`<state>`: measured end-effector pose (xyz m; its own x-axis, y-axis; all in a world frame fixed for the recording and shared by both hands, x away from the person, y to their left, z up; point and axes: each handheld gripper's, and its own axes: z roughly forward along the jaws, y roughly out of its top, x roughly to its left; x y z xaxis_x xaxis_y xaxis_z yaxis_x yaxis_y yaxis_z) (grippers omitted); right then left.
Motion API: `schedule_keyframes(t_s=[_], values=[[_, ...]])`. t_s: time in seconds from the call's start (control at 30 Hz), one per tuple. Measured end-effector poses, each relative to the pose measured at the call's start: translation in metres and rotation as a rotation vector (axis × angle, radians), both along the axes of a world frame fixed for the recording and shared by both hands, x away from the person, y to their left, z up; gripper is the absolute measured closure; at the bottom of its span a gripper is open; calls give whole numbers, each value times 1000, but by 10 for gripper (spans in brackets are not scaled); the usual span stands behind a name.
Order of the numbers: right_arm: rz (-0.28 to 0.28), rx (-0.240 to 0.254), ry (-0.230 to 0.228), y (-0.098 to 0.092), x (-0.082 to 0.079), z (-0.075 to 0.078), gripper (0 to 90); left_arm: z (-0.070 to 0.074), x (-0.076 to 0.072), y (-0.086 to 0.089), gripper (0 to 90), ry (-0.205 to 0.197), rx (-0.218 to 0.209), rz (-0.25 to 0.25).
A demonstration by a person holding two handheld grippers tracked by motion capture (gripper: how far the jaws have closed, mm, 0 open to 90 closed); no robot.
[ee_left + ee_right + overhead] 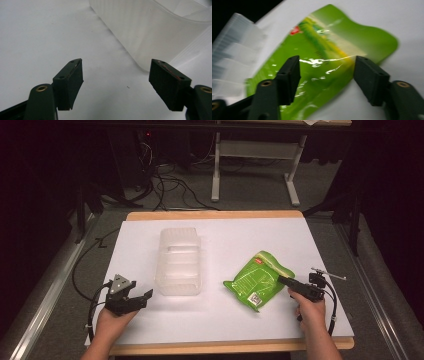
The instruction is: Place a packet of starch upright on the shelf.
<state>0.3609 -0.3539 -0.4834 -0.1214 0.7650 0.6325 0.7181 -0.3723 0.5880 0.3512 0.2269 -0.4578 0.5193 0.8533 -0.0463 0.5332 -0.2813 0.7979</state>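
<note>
Positioning the right gripper [286, 280] over the near right edge of the green snack pouch [257, 279], I keep its jaws wide apart and gripping nothing, straddling the foil as if for a pinch. The left gripper [148, 294] rests just beside the near corner of the translucent plastic container [179, 261], jaws equally wide and unloaded, probably to steady it. The container looks empty; the pouch lies flat on the white table [220, 320] beside it.

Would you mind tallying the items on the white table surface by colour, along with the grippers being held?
Clear plastic container: 1
Green pouch: 1
Black grippers: 2, the left gripper with jaws apart near the container, the right gripper with jaws apart over the pouch
Total: 4
</note>
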Motion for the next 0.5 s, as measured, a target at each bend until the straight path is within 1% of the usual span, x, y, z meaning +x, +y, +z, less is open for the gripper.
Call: schedule_keyframes(t_s=[0.03,0.07,0.13,0.17,0.2,0.23,0.27,0.3,0.33,0.37,0.4,0.43,0.47,0.5], values=[[21,24,-21,3,3,-1,452,0,0,0,280,0,4,-3],[24,30,-27,5,4,-2,459,-1,0,-1,280,-3,3,-3],[20,56,-25,6,7,-4,461,-1,-1,-2,280,2,8,-4],[22,54,-18,8,7,-4,447,-1,-1,-2,280,2,9,-1],[13,21,-3,9,7,-3,416,-1,-1,-2,281,2,7,-1],[-11,-11,-2,10,6,-1,379,-1,0,-1,280,2,7,2],[-11,-11,-2,10,6,-1,379,-1,0,-1,280,2,7,2],[-97,-97,-11,11,2,7,311,-1,-1,-1,281,0,2,7],[-123,-125,-17,11,0,9,289,-1,-1,0,280,2,5,4],[-127,-128,-5,12,1,10,265,0,-1,0,280,2,1,6],[-100,-121,11,13,3,8,249,0,-1,0,281,0,4,5],[-68,-109,35,17,7,5,211,0,-2,0,280,-1,6,4],[-68,-133,25,21,8,5,211,0,-2,0,281,-3,3,3],[-60,-130,31,24,10,6,211,0,-2,0,280,-4,2,3]])
